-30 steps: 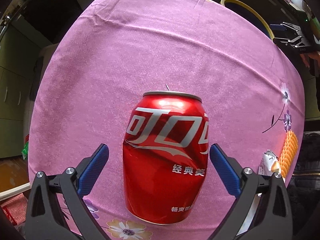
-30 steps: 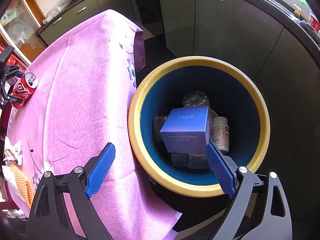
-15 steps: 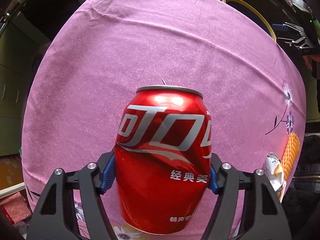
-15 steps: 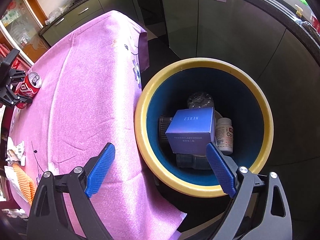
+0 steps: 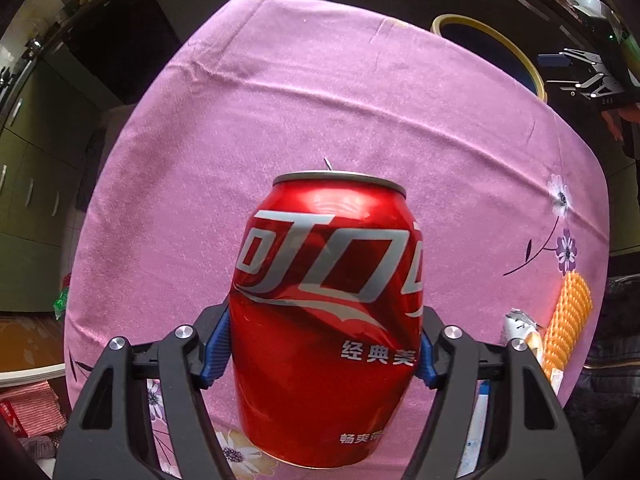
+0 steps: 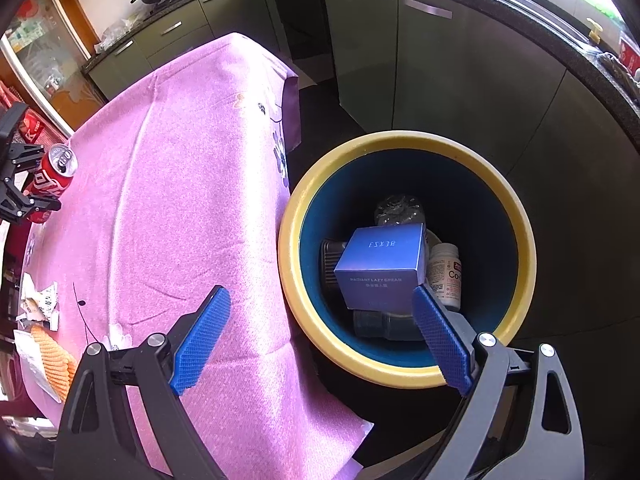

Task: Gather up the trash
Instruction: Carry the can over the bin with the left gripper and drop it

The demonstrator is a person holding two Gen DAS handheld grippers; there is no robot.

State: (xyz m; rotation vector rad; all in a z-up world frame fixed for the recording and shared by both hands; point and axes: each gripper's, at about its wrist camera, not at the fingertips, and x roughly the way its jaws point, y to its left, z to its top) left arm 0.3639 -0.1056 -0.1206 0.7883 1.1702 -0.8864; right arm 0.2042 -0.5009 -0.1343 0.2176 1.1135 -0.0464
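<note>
A dented red cola can (image 5: 328, 320) stands upright between my left gripper's (image 5: 322, 354) blue pads, which are shut on its sides above the pink tablecloth (image 5: 320, 112). The can also shows in the right wrist view (image 6: 52, 178) at the far left, held by the left gripper. My right gripper (image 6: 320, 336) is open and empty, above the near rim of the yellow-rimmed blue bin (image 6: 516, 208) beside the table. The bin holds a blue box (image 6: 380, 264), a white pill bottle (image 6: 446, 276) and dark containers.
Crumpled wrappers and an orange ridged snack packet (image 5: 568, 316) lie at the table's right edge, also in the right wrist view (image 6: 44, 344). The bin rim (image 5: 500, 48) stands past the table's far corner. Green kitchen cabinets (image 6: 440, 60) run behind the bin.
My left gripper closed on the can, then lifted it slightly. My right gripper drifted left and back, so the bin sits further right in its view.
</note>
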